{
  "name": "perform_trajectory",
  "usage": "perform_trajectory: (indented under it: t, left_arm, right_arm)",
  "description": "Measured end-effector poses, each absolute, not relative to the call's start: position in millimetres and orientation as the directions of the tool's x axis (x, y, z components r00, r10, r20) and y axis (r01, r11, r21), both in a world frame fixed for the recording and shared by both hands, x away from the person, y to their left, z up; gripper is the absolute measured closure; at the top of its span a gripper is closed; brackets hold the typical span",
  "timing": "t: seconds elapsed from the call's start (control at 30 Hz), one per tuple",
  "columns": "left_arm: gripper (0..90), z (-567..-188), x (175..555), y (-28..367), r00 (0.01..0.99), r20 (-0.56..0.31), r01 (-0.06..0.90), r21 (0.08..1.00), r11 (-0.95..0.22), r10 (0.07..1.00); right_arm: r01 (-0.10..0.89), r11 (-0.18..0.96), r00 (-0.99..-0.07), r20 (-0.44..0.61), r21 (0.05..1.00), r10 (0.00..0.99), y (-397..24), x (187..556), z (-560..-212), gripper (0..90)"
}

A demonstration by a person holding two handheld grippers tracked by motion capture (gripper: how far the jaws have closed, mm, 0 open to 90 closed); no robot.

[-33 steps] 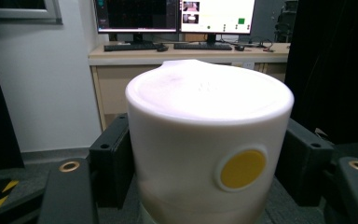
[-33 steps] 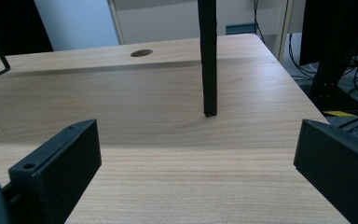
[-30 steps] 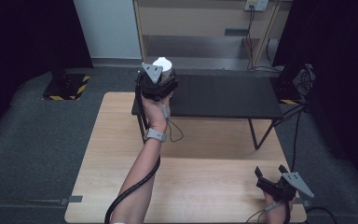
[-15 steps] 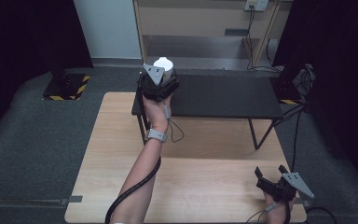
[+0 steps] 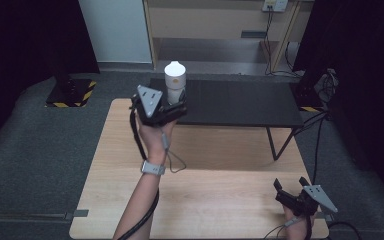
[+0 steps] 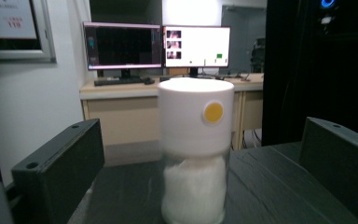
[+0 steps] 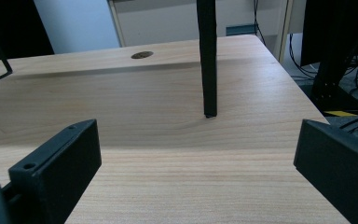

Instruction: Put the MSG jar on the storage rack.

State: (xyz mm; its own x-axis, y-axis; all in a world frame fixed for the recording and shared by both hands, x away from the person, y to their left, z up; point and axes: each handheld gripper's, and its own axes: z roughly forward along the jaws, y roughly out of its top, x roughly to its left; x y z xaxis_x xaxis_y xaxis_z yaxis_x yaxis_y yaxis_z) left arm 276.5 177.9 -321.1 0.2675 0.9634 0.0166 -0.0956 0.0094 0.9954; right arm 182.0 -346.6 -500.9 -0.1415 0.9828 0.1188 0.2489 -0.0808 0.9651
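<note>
Left hand-held gripper, jaws just opened wide, flanks the white-capped jar standing upright, cap up, on the dark surface.

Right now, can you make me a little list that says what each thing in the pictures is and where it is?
jar: white-lidded jar with white stuff inside, standing upright on the black shelf
jar lid: white with a round orange dot
left gripper: jaws have just been opening; they stand wide on both sides of the jar, not pressing it
right gripper: open, nothing between the jaws, low over the wooden table near its right corner
black shelf: raised on thin black legs above the wooden table
</note>
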Motion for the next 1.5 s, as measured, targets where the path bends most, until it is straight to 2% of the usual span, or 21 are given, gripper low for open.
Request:
perform_trajectory:
  t: [0.07,0.2,0.43,0.63,0.87,0.97,1.5]
  left_arm:
    - [0.0,-333.7,258.1,188.9,0.267,0.022,-0.117,0.993,0.01,0.963]
    - [0.0,-386.4,222.0,205.2,0.223,0.11,-0.189,0.98,-0.068,0.968]
    - [0.0,-451.3,192.0,240.9,0.2,0.06,-0.098,0.994,-0.041,0.978]
    - [0.0,-483.9,183.5,258.4,0.181,0.034,0.019,0.999,-0.039,0.983]
    - [0.0,-507.0,185.2,273.2,0.161,-0.056,0.138,0.99,0.034,0.985]
    - [0.0,-515.3,189.2,277.5,0.163,-0.068,0.19,0.981,0.036,0.984]
    - [0.0,-515.0,188.7,276.7,0.191,-0.048,0.189,0.982,0.011,0.98]
  right_arm:
    - [0.249,-0.078,-0.144,0.117,0.965,0.983,-346.6,182.0,-501.0,0.8]
    - [0.249,-0.073,-0.148,0.112,0.966,0.983,-346.5,181.7,-500.9,0.8]
    - [0.249,-0.076,-0.145,0.115,0.965,0.983,-346.1,181.5,-500.8,0.8]
    - [0.253,-0.077,-0.141,0.116,0.964,0.983,-345.5,181.7,-500.1,0.8]
    - [0.257,-0.065,-0.141,0.104,0.964,0.984,-344.2,182.3,-499.4,0.8]
    - [0.26,-0.058,-0.143,0.098,0.964,0.985,-343.7,182.8,-498.8,0.8]
    - [0.268,-0.054,-0.144,0.096,0.962,0.985,-343.2,183.3,-497.9,0.8]
